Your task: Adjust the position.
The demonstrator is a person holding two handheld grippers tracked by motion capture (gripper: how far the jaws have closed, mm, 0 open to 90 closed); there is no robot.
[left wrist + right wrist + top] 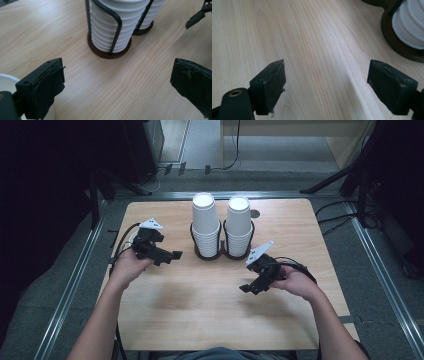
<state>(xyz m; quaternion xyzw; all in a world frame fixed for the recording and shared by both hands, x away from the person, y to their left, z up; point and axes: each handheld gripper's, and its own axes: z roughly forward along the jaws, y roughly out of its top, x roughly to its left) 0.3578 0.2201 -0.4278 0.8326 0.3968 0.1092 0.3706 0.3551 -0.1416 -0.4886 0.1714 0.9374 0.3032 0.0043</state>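
Two tall stacks of white paper cups (221, 222) stand side by side in a dark wire holder (221, 251) at the 12 o'clock side of the wooden table (200, 310). The left gripper (172, 255) sits at 9 o'clock from the holder, near it. Its jaws are spread wide and hold nothing. The right gripper (246, 288) is at about 4 o'clock from the holder, spread wide too, over bare wood.

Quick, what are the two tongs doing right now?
Left tongs: open, holding nothing, aimed toward the cup stacks.
Right tongs: open, holding nothing, over the table.
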